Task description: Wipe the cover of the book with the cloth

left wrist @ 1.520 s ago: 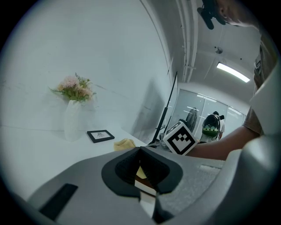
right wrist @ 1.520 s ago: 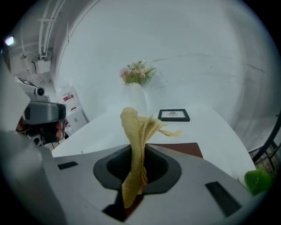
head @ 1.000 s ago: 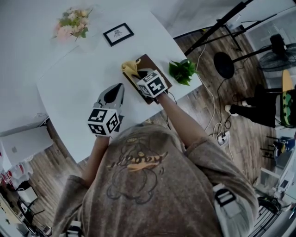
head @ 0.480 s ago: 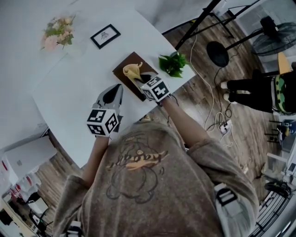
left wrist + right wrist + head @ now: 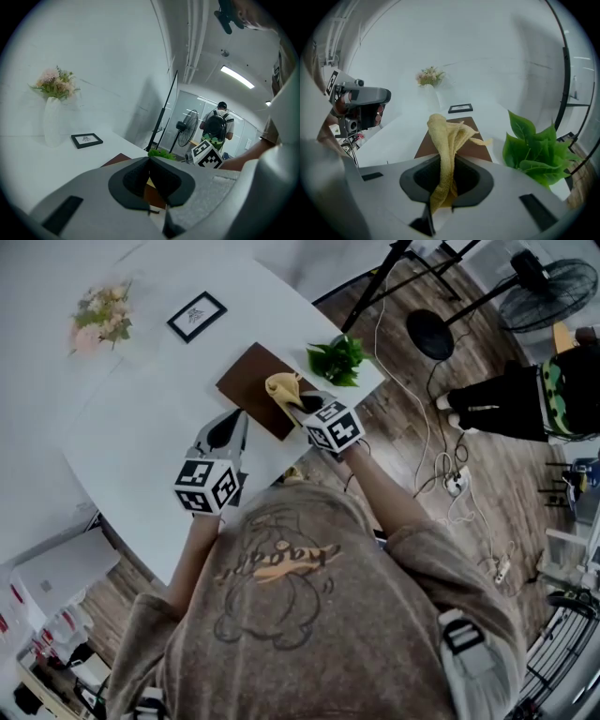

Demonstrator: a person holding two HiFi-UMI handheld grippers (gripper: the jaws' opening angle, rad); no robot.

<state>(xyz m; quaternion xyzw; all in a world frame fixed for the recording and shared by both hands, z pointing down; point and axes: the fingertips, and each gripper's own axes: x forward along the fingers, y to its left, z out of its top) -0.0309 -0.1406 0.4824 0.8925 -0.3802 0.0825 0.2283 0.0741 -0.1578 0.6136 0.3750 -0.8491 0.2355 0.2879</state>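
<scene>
white round table [image 5: 141,427] fills the upper left of the head view, with wood floor, cables and a standing fan [image 5: 547,304] off to its right. on the table's near right part lies the brown book [image 5: 246,379], flat, cover up, its long axis running from the right gripper away toward the small black picture frame [image 5: 196,316]. the left gripper [image 5: 234,423] sits just left of the book, jaws together on nothing, tip aimed at the book's near edge. the right gripper [image 5: 300,401] is at the book's near right end, jaws clamped on the yellow cloth [image 5: 284,388]. a green leafy plant [image 5: 339,359] stands just beside the book's right edge, and a white vase of pink flowers [image 5: 98,324] is well apart at the far side. from the right gripper view the cloth [image 5: 445,140] rises out of the jaws and flops forward over the cover [image 5: 474,133]; whether it presses on the cover cannot be told. most of the cover lies ahead of the cloth, so the wipe likely calls for a push along the book's length, away from the person, by the right gripper, which is the nearer and the loaded one.
</scene>
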